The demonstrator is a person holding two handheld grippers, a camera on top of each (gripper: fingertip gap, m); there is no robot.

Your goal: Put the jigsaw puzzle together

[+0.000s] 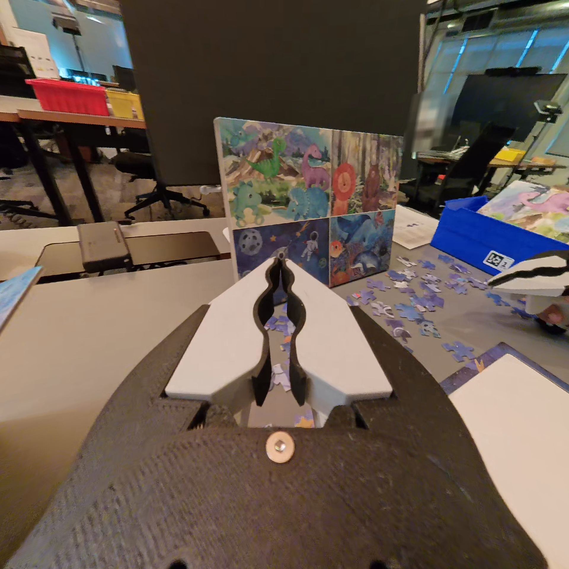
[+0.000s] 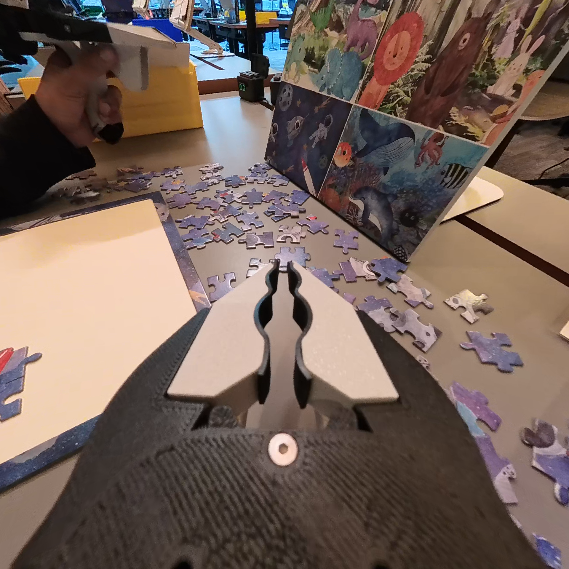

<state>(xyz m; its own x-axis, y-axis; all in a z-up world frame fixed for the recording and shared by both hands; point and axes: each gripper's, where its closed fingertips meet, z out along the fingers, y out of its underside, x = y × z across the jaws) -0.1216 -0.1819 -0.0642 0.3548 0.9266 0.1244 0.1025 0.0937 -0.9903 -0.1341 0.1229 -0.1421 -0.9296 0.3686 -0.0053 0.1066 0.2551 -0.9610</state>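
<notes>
The left tongs [image 1: 281, 261], grey wedge-shaped fingers with black wavy inner pads on a black textured body, are raised above the grey counter [image 1: 107, 308] with their tips drawn together and nothing between them. Just past their tips stands the upright picture board [image 1: 308, 197], a panel of four painted scenes: dinosaurs, forest animals, space and sea.

The right tongs [image 2: 284, 266], of the same build, hang low over the counter with a narrow gap at the tips, holding nothing. Their tips sit just short of a blue-purple cardboard jigsaw piece [image 2: 292, 255] lying flat. Many loose blue and purple jigsaw pieces [image 2: 234, 212] are scattered on the counter between the picture board and the puzzle tray [image 2: 181, 243], a flat board with a dark blue starry border and a pale cream middle. A small cluster of joined blue pieces with a red patch [image 2: 12, 378] lies on the tray's near left part.

In the left wrist view a blue plastic bin [image 1: 480, 240] stands at the far right; in the right wrist view a yellow box [image 2: 172, 101] sits behind the person's hand [image 2: 77, 101] that grips the left tongs' handle
</notes>
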